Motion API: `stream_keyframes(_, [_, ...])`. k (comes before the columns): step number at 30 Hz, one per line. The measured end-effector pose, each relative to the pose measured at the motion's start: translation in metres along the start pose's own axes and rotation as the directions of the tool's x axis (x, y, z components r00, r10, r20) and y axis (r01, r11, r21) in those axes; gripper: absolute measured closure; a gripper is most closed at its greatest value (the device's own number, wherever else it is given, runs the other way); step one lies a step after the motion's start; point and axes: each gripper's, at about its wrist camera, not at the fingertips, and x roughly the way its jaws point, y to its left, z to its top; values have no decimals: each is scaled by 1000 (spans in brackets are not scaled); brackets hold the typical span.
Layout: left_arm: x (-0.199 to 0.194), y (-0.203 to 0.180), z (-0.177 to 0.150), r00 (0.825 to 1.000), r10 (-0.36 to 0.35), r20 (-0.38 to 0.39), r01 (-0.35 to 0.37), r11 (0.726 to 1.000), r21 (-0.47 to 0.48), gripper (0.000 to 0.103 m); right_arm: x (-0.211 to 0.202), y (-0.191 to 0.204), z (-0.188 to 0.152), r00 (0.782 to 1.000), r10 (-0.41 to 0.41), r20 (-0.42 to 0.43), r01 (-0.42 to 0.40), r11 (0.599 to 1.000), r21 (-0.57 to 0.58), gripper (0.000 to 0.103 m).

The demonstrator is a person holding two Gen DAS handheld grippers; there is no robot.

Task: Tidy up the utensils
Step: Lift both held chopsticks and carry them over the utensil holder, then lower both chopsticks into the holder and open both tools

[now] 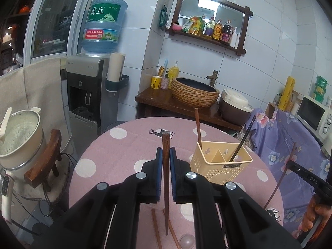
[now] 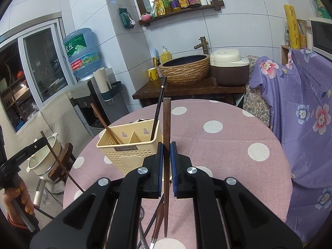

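A: Holding what? Pointing where?
B: Left gripper jaws are clamping a brown chopstick upright; right gripper jaws are clamping another chopstick, above the surface, beside the holder.

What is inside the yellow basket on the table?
Inside the yellow basket a brown chopstick leans in one compartment and a black chopstick in another. Their lower ends and the basket's bottom are hidden by its walls.
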Motion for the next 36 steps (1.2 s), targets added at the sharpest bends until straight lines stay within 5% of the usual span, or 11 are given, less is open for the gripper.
stream_keyframes(10, [-19,-21,64,992,-102,79,104,994,-21,95,-13,14,56,994,25,105,-29,999,35,95])
stream_keyframes(20, [-17,-53,131,975,-95,203,115,989,-90,95,-27,43,136,946,-44,323,20,997,78,95])
stream_keyframes(28, [27,-66,115,980,-66,190,90,989,-118,95,24,47,122,945,-106,310,84,993,85,95])
stream_keyframes(36, [61,-64,74,992,-51,118,63,993,-101,95,66,35,86,970,-127,208,107,989,107,95])
